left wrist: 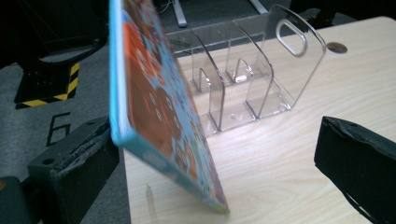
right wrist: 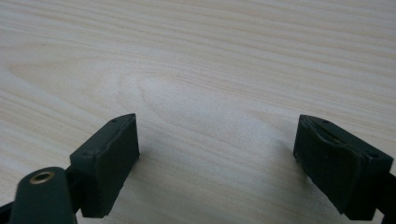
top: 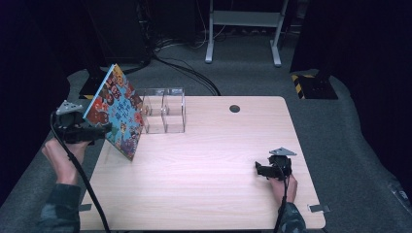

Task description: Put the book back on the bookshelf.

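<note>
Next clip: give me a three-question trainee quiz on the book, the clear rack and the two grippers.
1. True or false: the colourful book lies flat on the table.
2. What stands right behind the book? A) a clear divider rack B) a metal bowl C) a cardboard box
3. Fill in: the right gripper rests near the table's right edge with its jaws ____.

Key
1. False: it stands tilted on its lower edge, between the wide-apart jaws of the left gripper.
2. A, the clear rack.
3. Open, nothing between them.
</note>
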Demonstrator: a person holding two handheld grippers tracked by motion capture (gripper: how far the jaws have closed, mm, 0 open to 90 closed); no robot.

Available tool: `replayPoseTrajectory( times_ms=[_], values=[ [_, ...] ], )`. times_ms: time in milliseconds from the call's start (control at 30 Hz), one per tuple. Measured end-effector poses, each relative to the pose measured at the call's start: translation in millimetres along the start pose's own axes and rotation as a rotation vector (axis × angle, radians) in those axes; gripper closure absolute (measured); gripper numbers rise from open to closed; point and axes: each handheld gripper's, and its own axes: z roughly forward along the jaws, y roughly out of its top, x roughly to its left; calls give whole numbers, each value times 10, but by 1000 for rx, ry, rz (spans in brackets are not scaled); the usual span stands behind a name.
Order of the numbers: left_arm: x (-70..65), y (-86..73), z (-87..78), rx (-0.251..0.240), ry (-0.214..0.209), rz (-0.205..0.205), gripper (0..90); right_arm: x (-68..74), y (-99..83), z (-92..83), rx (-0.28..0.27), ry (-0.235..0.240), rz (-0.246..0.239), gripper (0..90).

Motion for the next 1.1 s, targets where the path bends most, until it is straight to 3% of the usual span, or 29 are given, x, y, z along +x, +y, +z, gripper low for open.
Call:
replayPoseTrajectory(
  times_ms=[300, 367, 467, 533, 600, 767, 867, 933, 1033, 1100],
  values=[
    [-169, -378, -1, 1, -34, -13, 0, 3, -1, -1, 2, -1, 1, 136],
    [-214, -500, 21, 5, -52, -22, 0, -2, 0, 1, 0, 0, -4, 136],
    [-305, -694, 110, 7, -94, -1, 0, 0, 0, 0, 0, 0, -3, 136],
    [-381, -832, 191, 25, -116, 28, 0, 12, 4, 6, -5, -3, 14, 135],
    [-456, -977, 281, 40, -141, 44, 0, 1, 2, 3, -3, 5, 1, 128],
    [-604, -1284, 491, 105, -180, 52, 0, 13, 9, 11, 6, 14, 0, 104],
    [-700, -1443, 615, 132, -218, 33, 0, 1, 7, 10, 10, 16, -18, 103],
    [-767, -1535, 709, 172, -213, 51, 0, 3, 7, 10, 9, 15, -17, 103],
    [-810, -1682, 839, 219, -207, 110, 0, 2, 7, 10, 9, 16, -17, 103],
    [-818, -1772, 911, 237, -234, 86, 0, 14, 10, 15, 4, 11, 3, 103]
  ],
)
